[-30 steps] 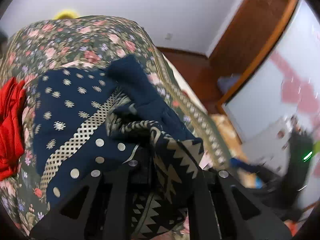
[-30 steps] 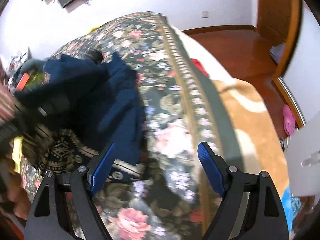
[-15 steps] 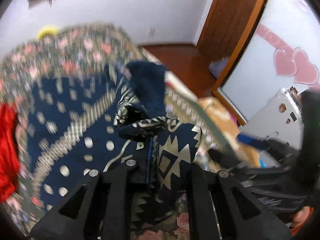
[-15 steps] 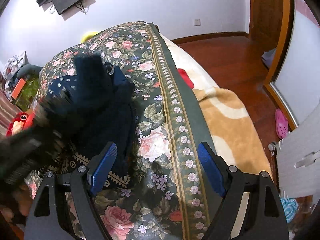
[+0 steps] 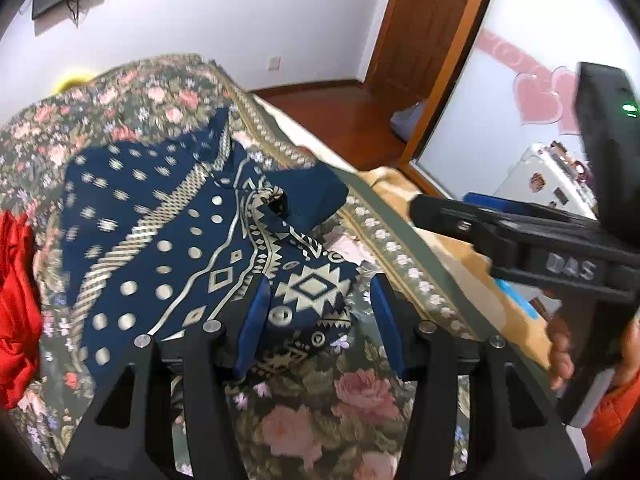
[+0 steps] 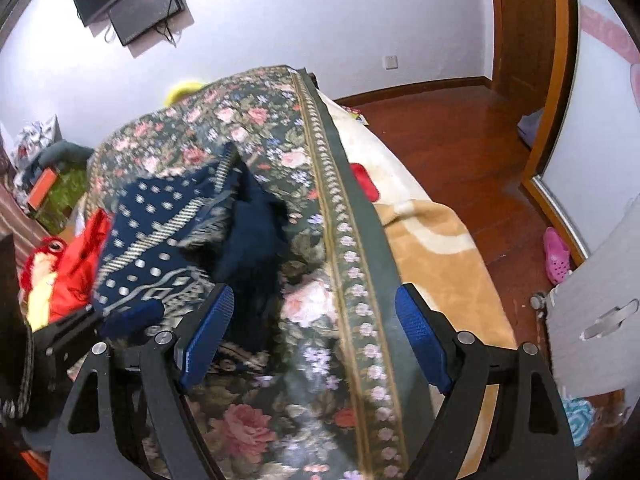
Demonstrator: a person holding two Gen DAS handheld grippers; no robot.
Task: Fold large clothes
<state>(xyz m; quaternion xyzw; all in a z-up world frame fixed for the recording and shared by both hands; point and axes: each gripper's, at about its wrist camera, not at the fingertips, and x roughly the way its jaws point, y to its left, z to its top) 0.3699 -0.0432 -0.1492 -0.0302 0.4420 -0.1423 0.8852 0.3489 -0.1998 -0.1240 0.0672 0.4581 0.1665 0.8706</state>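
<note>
On the flowery bed [image 5: 304, 432], the blue patterned cloth [image 5: 168, 248] has just been let go by the opening left gripper [image 5: 316, 320], the right gripper [image 6: 316, 336] is held wide and empty, and a fresh edge must be picked next.

We note a bed under a dark floral bedspread [image 6: 320, 360], our landmark. Beyond its far end: a white wall [image 6: 300, 12] with a mounted black screen [image 6: 128, 4]. Right of it: glossy red-brown wood floor [image 6: 452, 148], a wooden door frame [image 6: 560, 80], possibly a wardrobe.
</note>
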